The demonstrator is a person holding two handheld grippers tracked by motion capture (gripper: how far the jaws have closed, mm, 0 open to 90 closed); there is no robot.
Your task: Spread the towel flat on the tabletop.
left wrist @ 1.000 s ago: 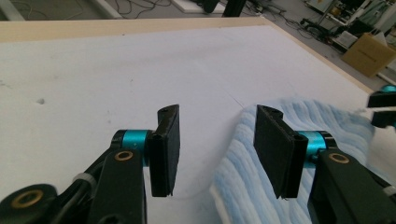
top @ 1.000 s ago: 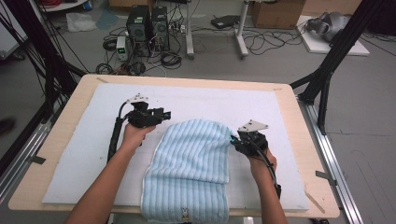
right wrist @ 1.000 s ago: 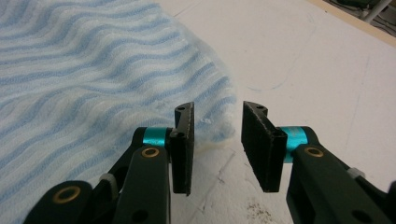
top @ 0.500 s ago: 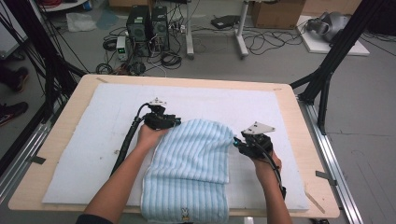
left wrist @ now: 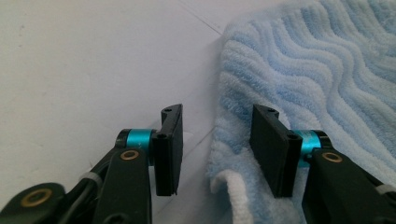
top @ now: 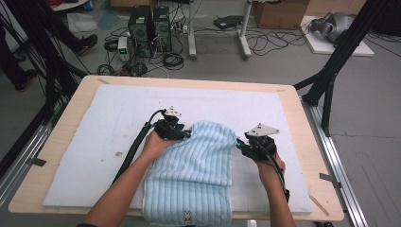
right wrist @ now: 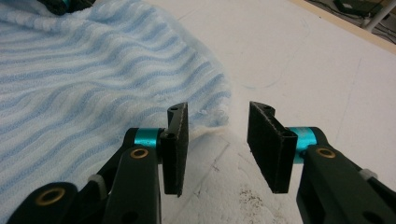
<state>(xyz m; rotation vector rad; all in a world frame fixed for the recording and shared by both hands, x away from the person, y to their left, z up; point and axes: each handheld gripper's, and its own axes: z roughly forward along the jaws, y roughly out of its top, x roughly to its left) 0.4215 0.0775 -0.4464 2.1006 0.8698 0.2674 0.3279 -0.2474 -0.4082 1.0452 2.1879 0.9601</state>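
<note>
A folded blue striped towel lies on a white mat on the tabletop, its near end hanging over the front edge. The left tongs sit at the towel's far left corner, jaws just opening, the edge between them but not pinched. The right tongs stand partly open just beside the far right corner, holding nothing.

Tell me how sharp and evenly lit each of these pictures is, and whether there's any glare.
High view: soft, slightly blurred, even light, no glare on the towel. Left gripper view: the white mat looks washed out and pale, the towel loops near the jaws crisp. Right gripper view: sharp up close, with soft shadows under the jaws.
</note>
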